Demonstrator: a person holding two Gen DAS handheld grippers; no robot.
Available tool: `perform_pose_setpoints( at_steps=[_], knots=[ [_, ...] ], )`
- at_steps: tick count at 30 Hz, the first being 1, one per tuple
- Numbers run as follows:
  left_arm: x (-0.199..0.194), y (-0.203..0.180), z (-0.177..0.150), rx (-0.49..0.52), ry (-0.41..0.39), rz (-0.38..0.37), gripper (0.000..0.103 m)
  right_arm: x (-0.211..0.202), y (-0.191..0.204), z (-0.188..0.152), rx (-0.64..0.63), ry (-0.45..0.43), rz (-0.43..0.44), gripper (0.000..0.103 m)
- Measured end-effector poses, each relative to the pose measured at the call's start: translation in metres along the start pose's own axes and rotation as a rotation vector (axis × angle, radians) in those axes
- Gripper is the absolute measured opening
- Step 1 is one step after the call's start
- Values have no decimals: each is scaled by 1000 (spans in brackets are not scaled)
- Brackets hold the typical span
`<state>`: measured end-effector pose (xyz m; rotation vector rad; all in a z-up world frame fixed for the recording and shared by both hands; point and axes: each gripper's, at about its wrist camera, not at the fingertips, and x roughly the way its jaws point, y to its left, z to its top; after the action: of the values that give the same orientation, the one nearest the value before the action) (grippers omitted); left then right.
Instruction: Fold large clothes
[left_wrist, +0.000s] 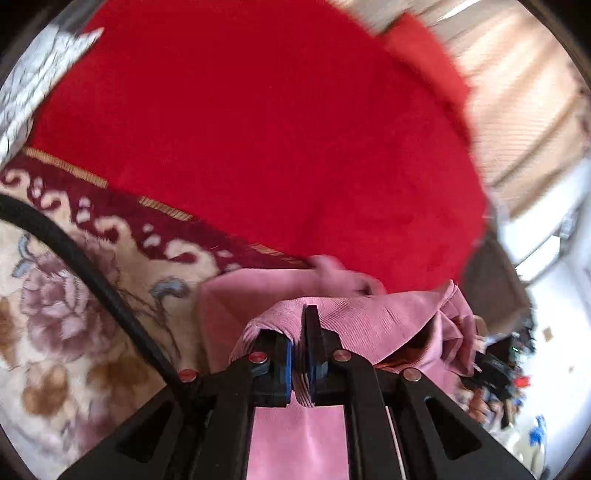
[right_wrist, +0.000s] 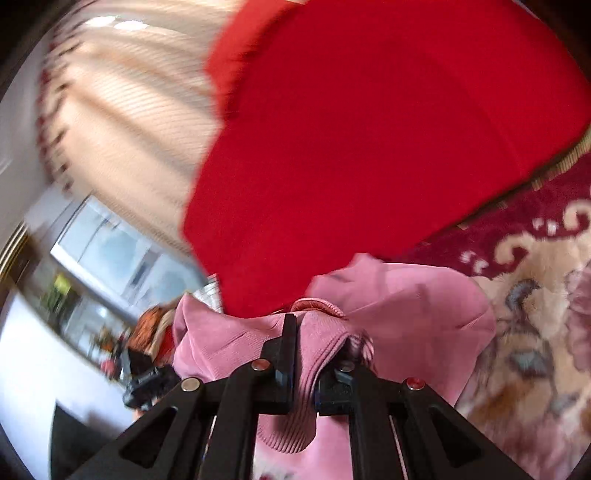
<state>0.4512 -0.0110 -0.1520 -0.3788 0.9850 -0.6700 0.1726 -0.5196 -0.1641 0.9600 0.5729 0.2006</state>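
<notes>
Over the red blanket (left_wrist: 258, 140) on the flowered rug (left_wrist: 74, 314), I hold the pink garment (left_wrist: 369, 317) aloft by its ribbed edge, left gripper (left_wrist: 301, 354) and right gripper (right_wrist: 303, 354) each clamped on a thin pinch — a quick swing could tug it free.

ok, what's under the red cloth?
The red cloth lies on a patterned rug: its maroon border and floral field show beside the cloth's edge. What the cloth covers can't be seen. Both grippers, left and right, pinch the pink garment near it.
</notes>
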Motion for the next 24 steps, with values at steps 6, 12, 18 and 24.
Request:
perform_pose_setpoints(
  at_steps=[6, 12, 18, 24],
  knots=[
    [59, 53, -8, -255, -4, -74, 13, 67, -107, 0, 342, 112, 34, 12],
    [13, 39, -12, -235, -245, 8, 79, 42, -87, 15, 256, 56, 88, 40],
    [-14, -20, -42, -102, -262, 173, 80, -4, -48, 9, 101, -131, -5, 92],
    [3, -47, -79, -22, -113, 353, 80, 35, 20, -20, -148, 36, -120, 73]
  ],
)
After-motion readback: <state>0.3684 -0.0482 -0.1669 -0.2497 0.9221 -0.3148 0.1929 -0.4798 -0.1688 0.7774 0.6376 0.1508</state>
